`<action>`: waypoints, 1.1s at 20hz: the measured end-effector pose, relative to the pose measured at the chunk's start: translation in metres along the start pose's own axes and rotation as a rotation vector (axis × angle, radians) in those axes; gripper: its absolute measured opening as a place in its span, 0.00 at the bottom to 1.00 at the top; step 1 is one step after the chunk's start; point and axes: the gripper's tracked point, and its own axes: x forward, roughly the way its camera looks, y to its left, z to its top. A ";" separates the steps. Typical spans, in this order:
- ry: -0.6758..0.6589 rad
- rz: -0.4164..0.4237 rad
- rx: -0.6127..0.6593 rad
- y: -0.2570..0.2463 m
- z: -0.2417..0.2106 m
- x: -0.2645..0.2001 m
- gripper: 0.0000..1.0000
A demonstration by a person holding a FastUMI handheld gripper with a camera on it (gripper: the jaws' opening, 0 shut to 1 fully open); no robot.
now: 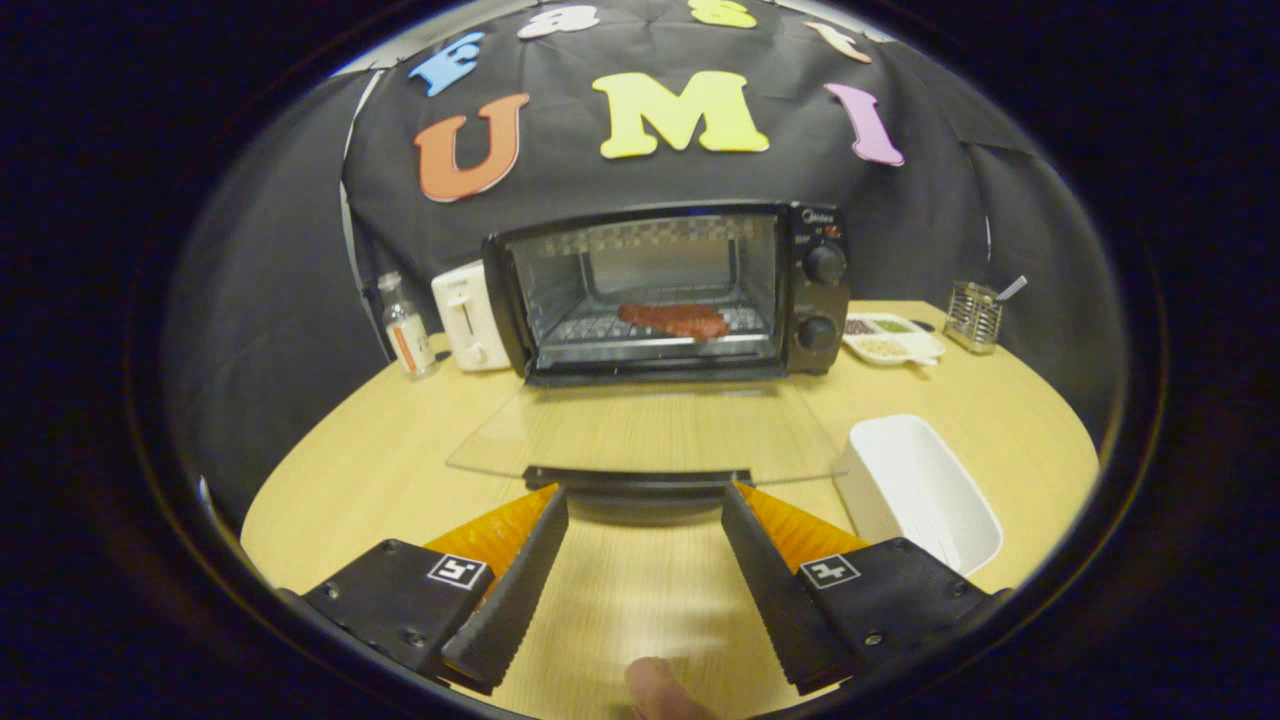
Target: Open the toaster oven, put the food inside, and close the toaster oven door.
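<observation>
Holding our gripper with its two fingers spread wide and nothing between them, we had the tips just short of the dark handle on the lowered glass door. A fingertip of the person showed between the finger bases. Beyond the door stood one toaster oven, wide open, with one piece of reddish food lying on its wire rack. We counted two knobs on its panel. One empty white dish sat right of the fingers on the wooden table. One white toaster and one small bottle stood left of the oven; one divided tray and one wire holder lay to its right.
</observation>
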 end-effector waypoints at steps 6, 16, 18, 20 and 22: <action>0.083 -0.039 0.012 0.000 -0.021 0.016 0.99; 0.087 -0.074 -0.008 0.002 -0.012 0.037 0.99; 0.076 -0.093 -0.016 -0.004 -0.008 0.039 0.99; 0.069 -0.098 -0.032 -0.006 -0.004 0.040 0.99; 0.059 -0.098 -0.037 -0.006 0.001 0.040 0.99</action>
